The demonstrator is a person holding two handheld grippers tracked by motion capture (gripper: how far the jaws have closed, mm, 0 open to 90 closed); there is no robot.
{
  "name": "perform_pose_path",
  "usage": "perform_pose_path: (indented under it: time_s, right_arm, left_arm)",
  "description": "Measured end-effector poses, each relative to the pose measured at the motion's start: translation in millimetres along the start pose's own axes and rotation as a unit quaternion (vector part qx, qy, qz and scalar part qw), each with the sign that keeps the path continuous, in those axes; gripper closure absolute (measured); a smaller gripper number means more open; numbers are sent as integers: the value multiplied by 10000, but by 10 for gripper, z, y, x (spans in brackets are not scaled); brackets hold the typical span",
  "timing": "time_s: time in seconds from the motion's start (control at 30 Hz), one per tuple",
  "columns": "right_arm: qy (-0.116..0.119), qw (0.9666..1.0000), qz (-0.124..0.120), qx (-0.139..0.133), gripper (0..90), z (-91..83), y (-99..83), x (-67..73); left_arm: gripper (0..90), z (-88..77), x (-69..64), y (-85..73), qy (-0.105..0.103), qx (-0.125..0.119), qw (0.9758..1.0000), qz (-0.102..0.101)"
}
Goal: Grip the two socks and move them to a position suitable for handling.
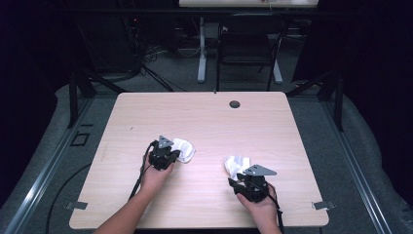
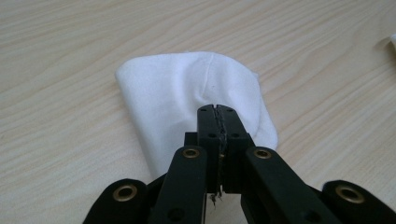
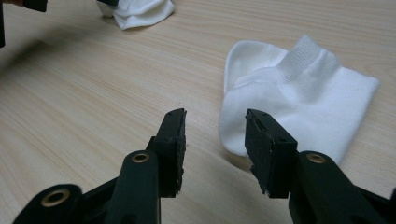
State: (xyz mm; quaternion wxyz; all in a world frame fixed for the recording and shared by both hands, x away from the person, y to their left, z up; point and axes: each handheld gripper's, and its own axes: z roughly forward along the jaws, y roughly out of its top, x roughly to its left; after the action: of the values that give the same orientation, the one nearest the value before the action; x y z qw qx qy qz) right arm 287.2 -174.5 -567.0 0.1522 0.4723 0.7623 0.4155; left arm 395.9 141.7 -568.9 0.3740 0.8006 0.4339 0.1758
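Note:
Two white socks lie on the pale wooden table. In the left gripper view, my left gripper is shut, its tips pinching the near edge of the left sock, and the cloth puckers up toward them. From above, that gripper sits at the sock's left side. My right gripper is open with bare wood between its pads. The second sock, cuff up, lies just ahead and to the right of it. In the high view, the right gripper is just short of this sock.
A round cable hole sits near the table's far edge. Behind the table stand a dark chair and a white desk leg, with cables on the floor. The surroundings are dark.

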Motion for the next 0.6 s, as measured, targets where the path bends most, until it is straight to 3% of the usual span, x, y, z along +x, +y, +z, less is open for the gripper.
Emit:
perform_pose_path:
  time_s: [0.27, 0.43, 0.6]
  right_arm:
    - [23, 10000, -4, 7, 583, 2, -1, 9]
    - [25, 10000, 20, 28, 584, 4, -3, 3]
    - [20, 10000, 9, 21, 583, 11, -2, 7]
  left_arm:
    - [897, 84, 7, -30, -34, 232, 9997, -15]
    - [897, 74, 1, -60, -102, 194, 9997, -79]
    - [898, 35, -68, -102, -179, 209, 9996, -16]
